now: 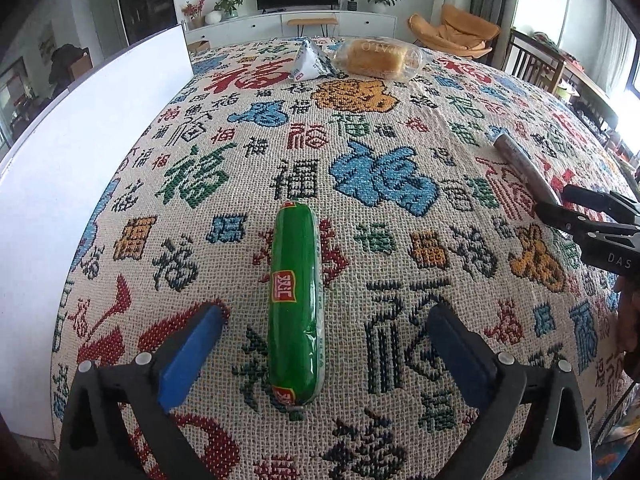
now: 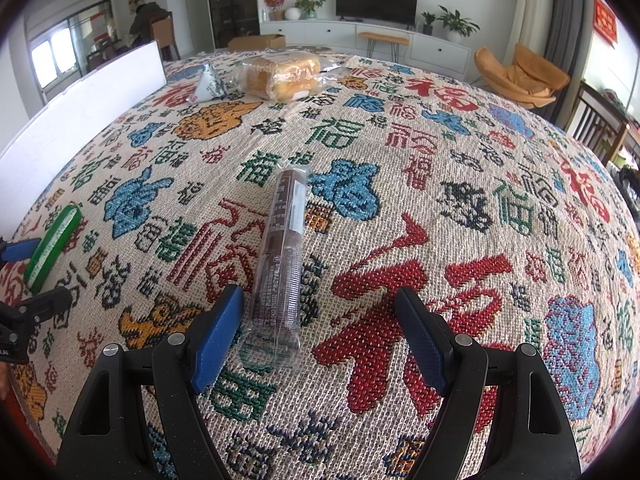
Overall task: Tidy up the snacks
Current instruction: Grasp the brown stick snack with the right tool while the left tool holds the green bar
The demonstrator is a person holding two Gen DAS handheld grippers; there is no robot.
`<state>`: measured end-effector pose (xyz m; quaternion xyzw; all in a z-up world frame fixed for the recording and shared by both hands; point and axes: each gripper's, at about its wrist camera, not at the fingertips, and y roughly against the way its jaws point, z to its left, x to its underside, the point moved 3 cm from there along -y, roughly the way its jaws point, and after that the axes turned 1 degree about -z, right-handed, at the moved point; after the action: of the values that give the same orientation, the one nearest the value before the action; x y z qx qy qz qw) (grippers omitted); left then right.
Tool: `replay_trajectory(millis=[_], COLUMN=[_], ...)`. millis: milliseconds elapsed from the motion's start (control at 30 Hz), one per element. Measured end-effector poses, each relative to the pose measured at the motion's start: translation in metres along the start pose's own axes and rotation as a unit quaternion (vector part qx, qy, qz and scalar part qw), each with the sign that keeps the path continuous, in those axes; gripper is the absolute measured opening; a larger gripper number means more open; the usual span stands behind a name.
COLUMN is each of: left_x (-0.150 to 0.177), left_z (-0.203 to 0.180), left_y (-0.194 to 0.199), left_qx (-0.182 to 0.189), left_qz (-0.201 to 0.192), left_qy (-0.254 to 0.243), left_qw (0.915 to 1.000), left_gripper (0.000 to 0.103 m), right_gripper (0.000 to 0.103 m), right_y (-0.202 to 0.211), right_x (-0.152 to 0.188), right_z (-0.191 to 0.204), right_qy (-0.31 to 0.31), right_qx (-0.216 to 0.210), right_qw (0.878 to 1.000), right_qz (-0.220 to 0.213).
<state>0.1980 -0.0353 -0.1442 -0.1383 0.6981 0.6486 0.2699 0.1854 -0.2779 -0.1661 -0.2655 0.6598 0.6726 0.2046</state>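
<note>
Left hand-held gripper (image 1: 324,348): jaws spread wide, blue pads (image 1: 192,360) clear on both sides of green sausage (image 1: 298,300), touching neither pad. No earlier view given, so nothing said on motion. Sausage flat on bench (image 1: 400,280), long axis running away from camera, red-and-yellow label facing up, near end between the fingertips, far end pointing toward far edge of bench.

Right hand-held gripper (image 2: 320,336): jaws also apart, not clamped on anything. Brown-wrapped snack bar (image 2: 284,248) lying flat on patterned woven cloth (image 2: 420,208), near end with clear crimped wrapper just beside left blue pad (image 2: 218,340), closer to that pad than to the other; contact with pad cannot be told. Bar angled slightly, far end reaching toward middle of bench.

Seen from right wrist view: green sausage at far left edge, well apart from snack bar, with left hand-held gripper around it.

At far end of bench: bagged bread loaf (image 2: 284,74) in clear plastic, and just beside it to the left a white triangular packet (image 2: 208,84). Both well apart from sausage and bar. White board (image 1: 80,160) standing along left side of bench.
</note>
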Motion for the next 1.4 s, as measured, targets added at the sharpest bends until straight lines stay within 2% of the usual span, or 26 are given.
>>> replay_trajectory(millis=[1400], left_x=[0.0014], left_z=[-0.0013], left_y=[-0.0008], left_qx=[-0.002], left_qz=[-0.007], left_qy=[-0.001], left_qw=[1.0], left_gripper=[0.103], right_gripper=[0.08], right_y=[0.0], right_x=[-0.0002], right_z=[-0.0005], right_qy=[0.0], right_qx=[0.0], right_qw=[1.0], right_qz=[0.001])
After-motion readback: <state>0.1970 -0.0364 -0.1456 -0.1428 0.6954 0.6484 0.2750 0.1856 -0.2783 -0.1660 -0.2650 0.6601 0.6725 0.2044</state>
